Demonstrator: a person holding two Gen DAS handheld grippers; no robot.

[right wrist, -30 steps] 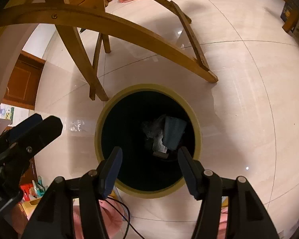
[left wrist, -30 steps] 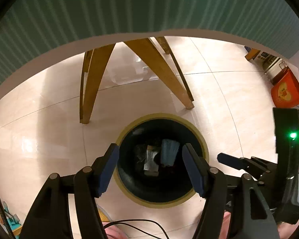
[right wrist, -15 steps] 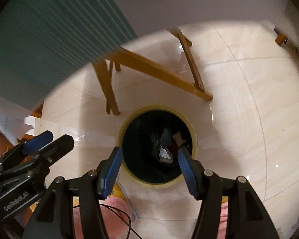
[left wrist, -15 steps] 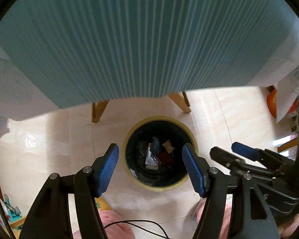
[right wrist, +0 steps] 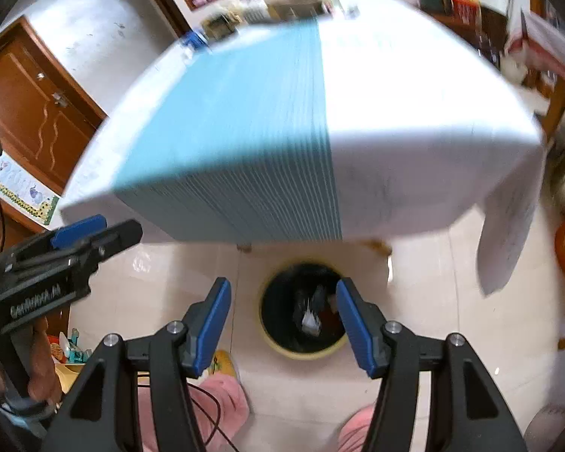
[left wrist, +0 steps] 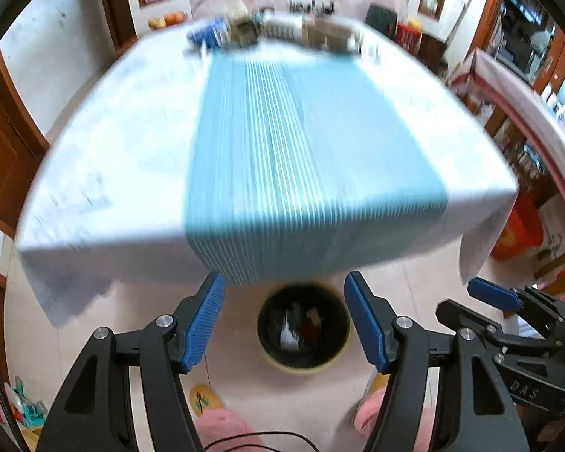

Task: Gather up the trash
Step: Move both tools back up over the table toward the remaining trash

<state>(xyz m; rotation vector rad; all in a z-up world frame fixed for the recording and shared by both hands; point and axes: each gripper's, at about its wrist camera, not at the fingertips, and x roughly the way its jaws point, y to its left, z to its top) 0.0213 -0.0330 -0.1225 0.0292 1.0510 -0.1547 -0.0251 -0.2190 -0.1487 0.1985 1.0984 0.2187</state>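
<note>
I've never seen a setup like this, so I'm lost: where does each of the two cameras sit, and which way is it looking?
Left wrist view: rides on the left gripper, looking steeply down past open blue fingers at the trash bin; the right gripper and pink slippers show.
Right wrist view: rides on the right gripper, facing down likewise; the left gripper and a hand show.
Shared: the bin with trash inside, the blue-striped tablecloth, tiled floor.

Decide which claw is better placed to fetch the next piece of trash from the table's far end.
Left, marginally. Both the left claw and right claw are open and empty over the round black yellow-rimmed bin. The blurred clutter appears nearer the left view's centre.
</note>
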